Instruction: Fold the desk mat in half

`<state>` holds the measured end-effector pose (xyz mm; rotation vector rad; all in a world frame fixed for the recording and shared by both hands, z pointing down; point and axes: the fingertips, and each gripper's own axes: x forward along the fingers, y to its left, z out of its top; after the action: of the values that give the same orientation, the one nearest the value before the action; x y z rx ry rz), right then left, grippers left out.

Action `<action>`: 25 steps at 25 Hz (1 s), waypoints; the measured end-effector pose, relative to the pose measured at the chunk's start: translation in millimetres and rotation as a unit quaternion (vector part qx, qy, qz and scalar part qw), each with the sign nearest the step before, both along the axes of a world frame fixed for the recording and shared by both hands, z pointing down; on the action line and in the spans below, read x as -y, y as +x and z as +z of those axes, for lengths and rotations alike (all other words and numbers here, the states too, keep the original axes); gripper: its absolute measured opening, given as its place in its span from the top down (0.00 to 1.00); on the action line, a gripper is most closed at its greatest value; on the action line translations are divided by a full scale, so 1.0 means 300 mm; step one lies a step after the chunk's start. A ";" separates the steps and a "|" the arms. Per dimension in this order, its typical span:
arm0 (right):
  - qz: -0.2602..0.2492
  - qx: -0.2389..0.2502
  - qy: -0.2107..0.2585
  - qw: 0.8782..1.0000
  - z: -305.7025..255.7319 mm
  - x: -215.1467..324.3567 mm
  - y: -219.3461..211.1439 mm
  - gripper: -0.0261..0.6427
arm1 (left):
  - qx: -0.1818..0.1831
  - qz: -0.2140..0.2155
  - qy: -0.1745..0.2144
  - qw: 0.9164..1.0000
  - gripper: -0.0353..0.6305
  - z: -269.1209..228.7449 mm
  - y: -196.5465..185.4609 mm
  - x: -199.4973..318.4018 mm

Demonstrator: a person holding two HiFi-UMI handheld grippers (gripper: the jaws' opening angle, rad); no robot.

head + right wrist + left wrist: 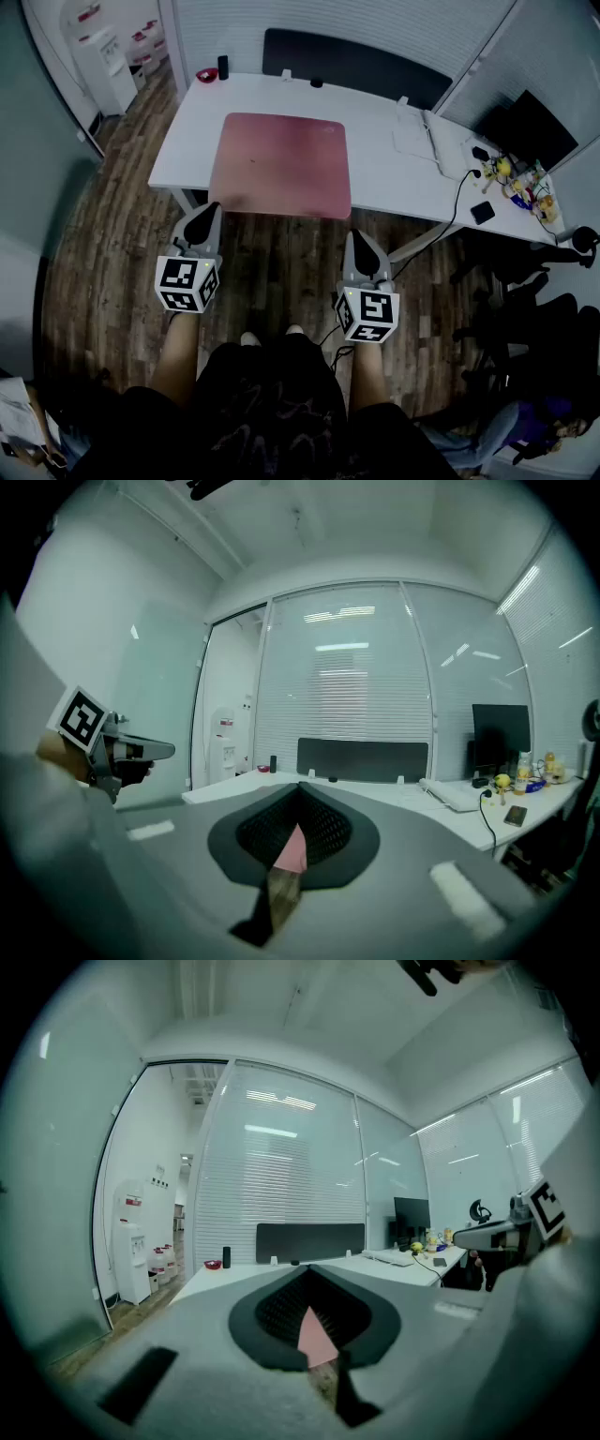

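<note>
A pink desk mat lies flat and unfolded on the white desk, its near edge along the desk's front. My left gripper is held level in front of the mat's near left corner, jaws shut with nothing in them. My right gripper hangs just short of the near right corner, also shut and empty. In the left gripper view a pink sliver of mat shows past the closed jaws of the left gripper. The right gripper view shows the same beyond the right gripper.
On the desk's right part lie a white laptop, a black phone and small toys. A red bowl and a black cylinder stand at the far left corner. Office chairs crowd the right; wooden floor lies below me.
</note>
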<state>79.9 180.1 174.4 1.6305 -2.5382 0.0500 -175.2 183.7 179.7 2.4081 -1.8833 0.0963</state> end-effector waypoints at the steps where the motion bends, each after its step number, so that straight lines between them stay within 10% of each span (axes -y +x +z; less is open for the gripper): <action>1: -0.002 -0.001 0.000 1.000 -0.004 -0.010 0.001 0.95 | 0.001 -0.001 0.000 1.000 0.95 -0.006 0.004 -0.012; 25: 0.002 -0.012 -0.006 1.000 0.047 0.017 -0.019 0.95 | 0.000 0.008 -0.027 1.000 0.95 0.093 -0.030 0.004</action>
<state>74.2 175.0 188.6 1.6213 -2.5132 0.0455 -184.3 182.5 207.6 2.3867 -1.8379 0.1466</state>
